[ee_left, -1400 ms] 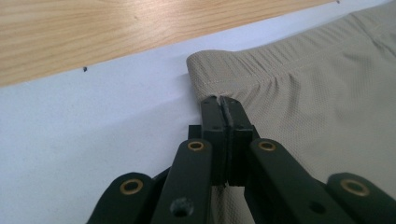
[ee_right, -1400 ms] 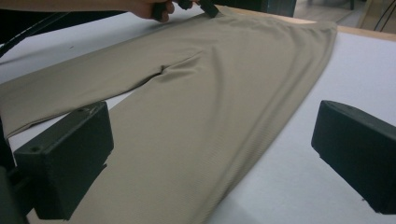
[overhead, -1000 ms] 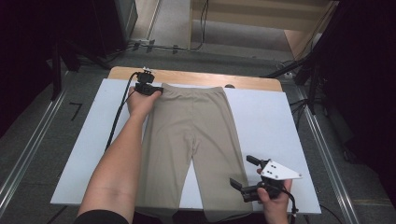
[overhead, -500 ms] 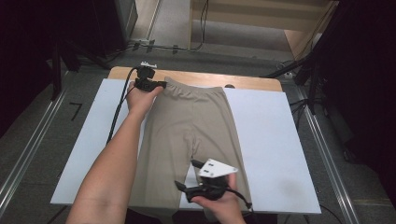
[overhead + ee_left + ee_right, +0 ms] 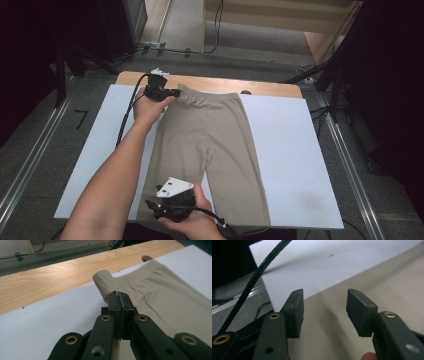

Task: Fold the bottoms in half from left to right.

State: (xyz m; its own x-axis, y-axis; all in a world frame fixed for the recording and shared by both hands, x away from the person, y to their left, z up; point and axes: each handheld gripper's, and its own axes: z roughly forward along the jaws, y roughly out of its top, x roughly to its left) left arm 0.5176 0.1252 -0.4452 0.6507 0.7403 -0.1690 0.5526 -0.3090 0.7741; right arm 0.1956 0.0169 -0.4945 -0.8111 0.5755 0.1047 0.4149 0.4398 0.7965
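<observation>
A pair of beige shorts (image 5: 215,140) lies flat on the white board (image 5: 285,150), waistband at the far end. My left gripper (image 5: 175,92) sits at the far left corner of the waistband. In the left gripper view its jaws (image 5: 119,296) are shut on the ribbed waistband (image 5: 103,281), which curls up above them. My right gripper (image 5: 150,207) hovers at the near end of the left leg, by its outer edge. Its jaws (image 5: 324,305) have just been closing and stand partly apart. The beige cloth (image 5: 332,327) lies beneath them, and nothing is pinched between the pads.
The wooden table edge (image 5: 210,82) runs behind the board. A cable (image 5: 125,120) trails from the left gripper across the board's left side. Bare white board lies right of the shorts. Grey floor and dark stands surround the table.
My right gripper has swept left from the right leg's hem to the left leg's near end, and its jaws have narrowed. The left gripper keeps its hold on the waistband corner.
</observation>
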